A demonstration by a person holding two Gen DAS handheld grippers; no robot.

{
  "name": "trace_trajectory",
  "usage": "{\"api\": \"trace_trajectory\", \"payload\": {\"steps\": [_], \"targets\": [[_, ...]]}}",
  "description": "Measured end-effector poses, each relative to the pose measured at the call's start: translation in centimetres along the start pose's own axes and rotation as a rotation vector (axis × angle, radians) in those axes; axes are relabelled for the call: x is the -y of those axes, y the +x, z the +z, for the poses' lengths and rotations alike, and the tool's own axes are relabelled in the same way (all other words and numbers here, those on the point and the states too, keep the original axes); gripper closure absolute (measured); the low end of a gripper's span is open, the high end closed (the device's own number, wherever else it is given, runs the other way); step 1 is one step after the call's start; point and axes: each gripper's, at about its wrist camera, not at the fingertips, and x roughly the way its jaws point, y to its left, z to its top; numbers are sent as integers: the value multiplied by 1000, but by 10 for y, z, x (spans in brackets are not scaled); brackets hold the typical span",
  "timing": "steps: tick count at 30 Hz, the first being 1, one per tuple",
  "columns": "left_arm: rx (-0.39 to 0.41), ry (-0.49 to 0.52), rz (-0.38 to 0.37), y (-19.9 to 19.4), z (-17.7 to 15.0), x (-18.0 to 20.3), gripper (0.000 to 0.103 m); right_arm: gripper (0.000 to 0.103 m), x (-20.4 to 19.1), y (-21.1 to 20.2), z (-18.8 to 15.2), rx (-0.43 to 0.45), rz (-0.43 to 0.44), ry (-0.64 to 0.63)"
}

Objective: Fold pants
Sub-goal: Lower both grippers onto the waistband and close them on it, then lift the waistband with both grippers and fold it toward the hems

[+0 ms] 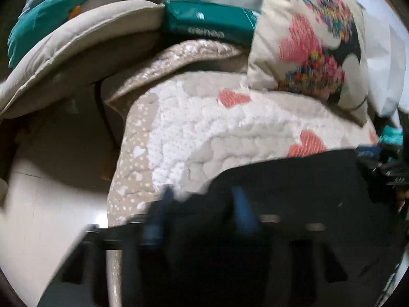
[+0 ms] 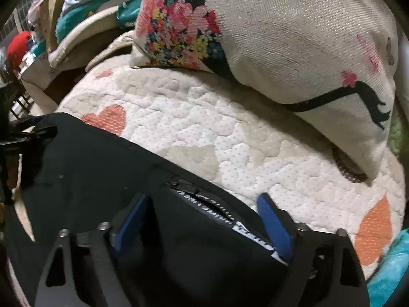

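Black smooth-fabric pants (image 2: 107,163) lie on a quilted, dimpled bedspread (image 2: 230,138) with orange hearts, below a coarse-weave floral pillow (image 2: 294,38). Right gripper (image 2: 204,220) jaws wide, straddling the zipper edge. Left gripper (image 1: 202,204) blurred, blue fingers parted over the pants' edge.

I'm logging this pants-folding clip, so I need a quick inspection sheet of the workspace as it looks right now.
Surface: quilted bedspread, cream with orange hearts.
Job's things: black pants lying on the bedspread, zipper and label showing.
Clutter: flower-print cushion beyond the pants; teal package and beige cushion behind.
Grippers: left gripper blurred, fingers apart at the pants' edge; right gripper open, straddling the zipper area.
Cables: nothing seen.
Surroundings: pale floor beside the bed; piled household items at the far left.
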Motion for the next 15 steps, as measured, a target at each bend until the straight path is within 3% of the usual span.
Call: {"api": "trace_trajectory", "payload": {"steps": [2, 3, 5, 8, 15], "targets": [[-1, -30, -27, -3, 2, -4, 90, 47, 0, -3, -1, 0, 29, 7], [1, -23, -33, -4, 3, -1, 90, 51, 1, -5, -1, -3, 39, 21], [9, 15, 7, -5, 3, 10, 91, 73, 3, -9, -1, -3, 66, 40], [26, 47, 40, -8, 4, 20, 92, 79, -2, -16, -2, 8, 62, 49], [99, 75, 82, -51, 8, 32, 92, 81, -21, -46, -8, 63, 6, 60]]}}
